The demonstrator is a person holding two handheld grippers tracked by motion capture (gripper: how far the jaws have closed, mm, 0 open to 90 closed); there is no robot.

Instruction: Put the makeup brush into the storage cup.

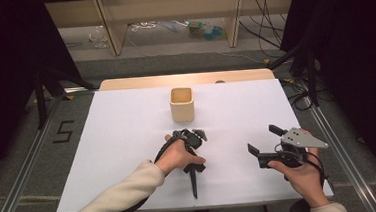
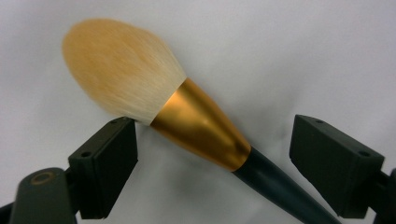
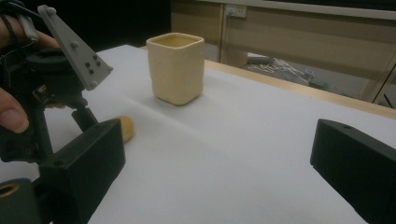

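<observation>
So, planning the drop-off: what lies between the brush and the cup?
Nothing: in the high view, bare white table separates the brush from the cup.

A: What stands in the way on the table (image 1: 118, 141)?
B: Only the cup (image 1: 182, 104), upright near the far edge, mid-width — bare sheet on both its sides.
A: And nearer?
B: The brush (image 2: 196, 121) lies mid-table toward the near edge, under the left gripper (image 1: 192, 136). The left and right edges are free — the right gripper (image 1: 262, 142) has open sheet ahead.

A gold-ferruled, dark-handled makeup brush (image 2: 201, 126) with pale bristles lies flat on the table.
</observation>
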